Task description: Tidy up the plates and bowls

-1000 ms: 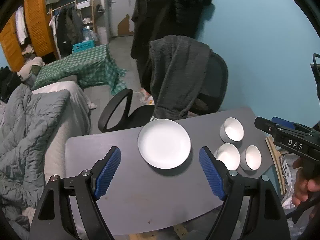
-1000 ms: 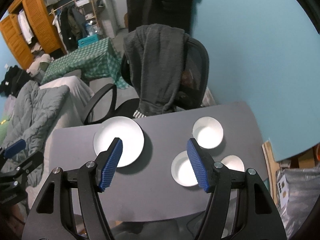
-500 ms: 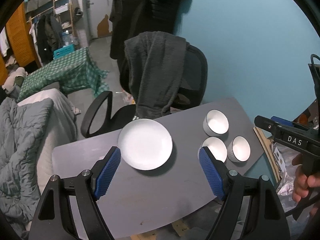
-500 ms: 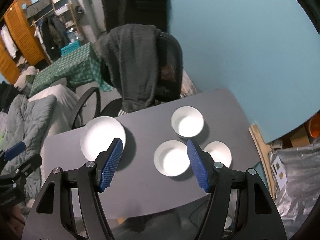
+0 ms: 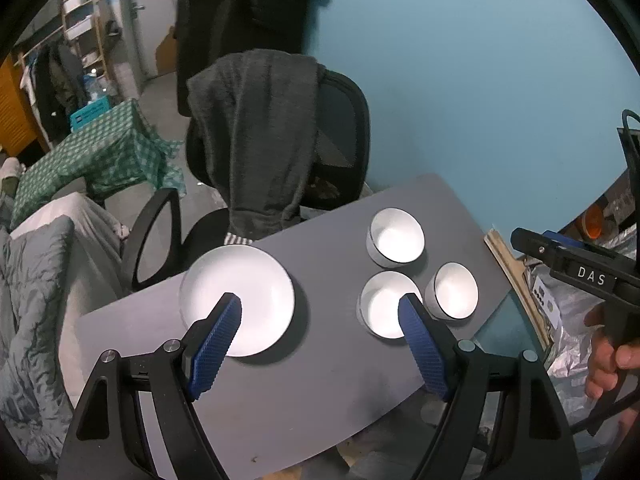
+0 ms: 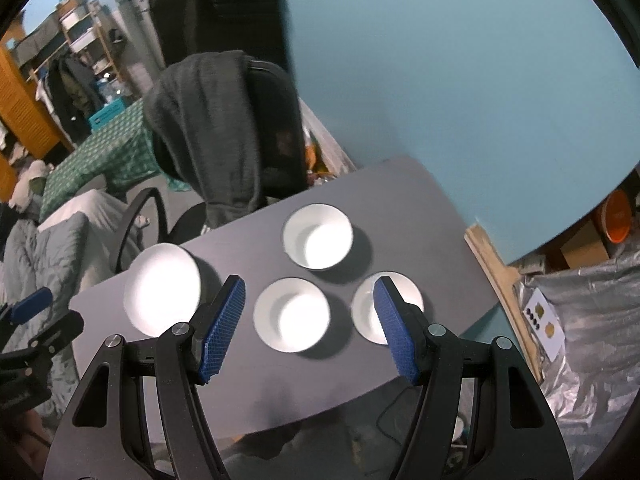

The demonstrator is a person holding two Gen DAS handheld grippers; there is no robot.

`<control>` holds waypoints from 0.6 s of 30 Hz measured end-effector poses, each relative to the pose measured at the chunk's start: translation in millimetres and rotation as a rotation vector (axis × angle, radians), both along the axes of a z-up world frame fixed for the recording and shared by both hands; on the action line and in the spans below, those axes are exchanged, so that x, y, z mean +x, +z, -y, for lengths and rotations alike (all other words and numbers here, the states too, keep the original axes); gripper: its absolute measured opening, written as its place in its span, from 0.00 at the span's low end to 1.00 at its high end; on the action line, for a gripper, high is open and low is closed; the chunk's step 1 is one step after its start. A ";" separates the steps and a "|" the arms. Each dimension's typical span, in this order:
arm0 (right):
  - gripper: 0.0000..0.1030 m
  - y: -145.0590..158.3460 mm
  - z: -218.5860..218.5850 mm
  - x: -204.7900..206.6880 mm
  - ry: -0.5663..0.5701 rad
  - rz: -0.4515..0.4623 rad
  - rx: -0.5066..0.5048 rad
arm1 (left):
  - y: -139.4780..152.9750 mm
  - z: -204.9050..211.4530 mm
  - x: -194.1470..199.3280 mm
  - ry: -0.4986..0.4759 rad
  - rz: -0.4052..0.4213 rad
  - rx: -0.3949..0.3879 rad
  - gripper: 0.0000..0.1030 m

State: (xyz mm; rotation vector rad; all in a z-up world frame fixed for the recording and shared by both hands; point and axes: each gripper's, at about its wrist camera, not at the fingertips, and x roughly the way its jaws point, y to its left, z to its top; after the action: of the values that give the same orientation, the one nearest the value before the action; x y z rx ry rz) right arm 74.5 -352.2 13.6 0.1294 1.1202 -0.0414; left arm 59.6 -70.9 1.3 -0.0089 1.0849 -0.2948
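A grey table [image 5: 320, 364] [image 6: 400, 208] carries a white plate [image 5: 248, 292] [image 6: 160, 284] on its left side and three white bowls on its right. The far bowl [image 5: 396, 236] [image 6: 318, 236], the middle bowl [image 5: 382, 308] [image 6: 292, 314] and the right bowl [image 5: 456, 290] [image 6: 374, 308] stand close together. My left gripper [image 5: 320, 312] hovers high above the table, open, between the plate and the bowls. My right gripper [image 6: 308, 300] hangs open over the middle bowl, with nothing between its fingers.
A black office chair [image 5: 332, 148] draped with a dark garment [image 5: 256, 140] stands behind the table. A blue wall [image 5: 480, 80] is at the right. A bed with grey covers [image 5: 32, 300] lies left. Silver foil and boards [image 6: 580, 320] sit by the table's right edge.
Both grippers have shifted to the right over the table, so the plate and bowls have slid left in both views. Neither pair of jaws has changed its width.
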 end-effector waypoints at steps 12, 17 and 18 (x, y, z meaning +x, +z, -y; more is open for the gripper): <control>0.64 -29.6 44.8 10.3 -0.016 -0.064 0.011 | -30.3 57.9 20.4 -0.063 -0.076 0.019 0.79; 0.64 -44.4 56.8 18.5 0.006 -0.093 0.027 | -45.5 67.9 27.6 -0.046 -0.120 0.005 0.79; 0.64 -47.4 58.7 20.4 0.013 -0.097 0.032 | -49.3 69.7 29.0 -0.041 -0.127 0.001 0.79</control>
State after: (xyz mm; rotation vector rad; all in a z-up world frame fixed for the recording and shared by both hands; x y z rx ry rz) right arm 95.0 -410.9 -33.8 0.1498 1.2183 -0.0187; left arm 88.5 -140.6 -48.0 -0.0043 1.2124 -0.3336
